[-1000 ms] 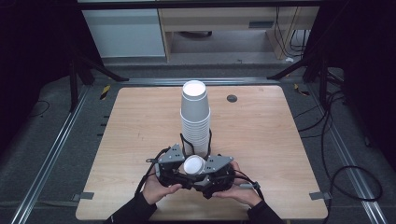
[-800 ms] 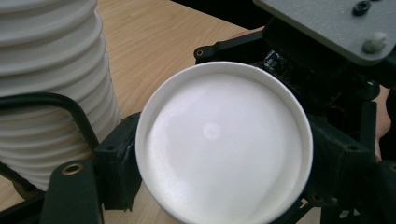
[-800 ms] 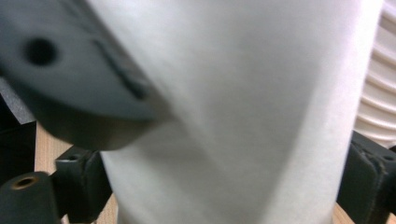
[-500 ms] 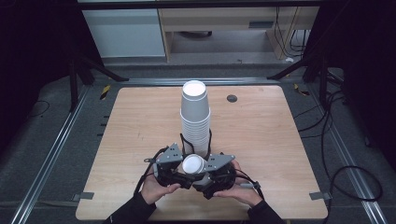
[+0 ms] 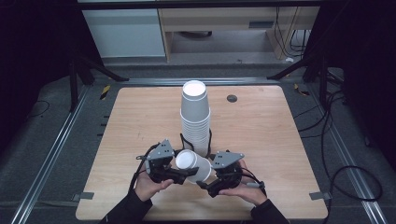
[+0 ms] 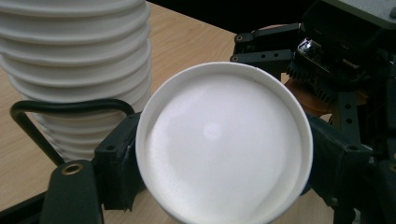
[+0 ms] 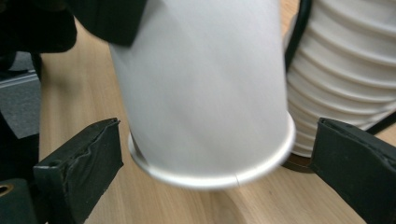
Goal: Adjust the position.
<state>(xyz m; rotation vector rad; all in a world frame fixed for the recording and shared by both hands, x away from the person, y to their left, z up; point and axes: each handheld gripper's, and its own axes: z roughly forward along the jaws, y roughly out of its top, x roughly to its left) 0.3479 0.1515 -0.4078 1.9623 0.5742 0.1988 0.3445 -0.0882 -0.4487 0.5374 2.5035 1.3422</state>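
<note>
Counter (image 5: 130, 126) of pale wood, tall stack of white paper cups (image 5: 194, 116) standing upright near its middle. Single white paper cup (image 5: 192, 165) lies tilted on its side, lifted just in front of the stack, between both tools. Left tongs (image 6: 212, 154) clamp it near the rim, jaws pressed against either side; open mouth faces the left gripper view. Right tongs (image 7: 210, 158) stand spread, jaws flanking the cup's base end with a gap on each side, not touching. Stack's ribbed rims show close behind the cup. Person's hands low at the near edge.
</note>
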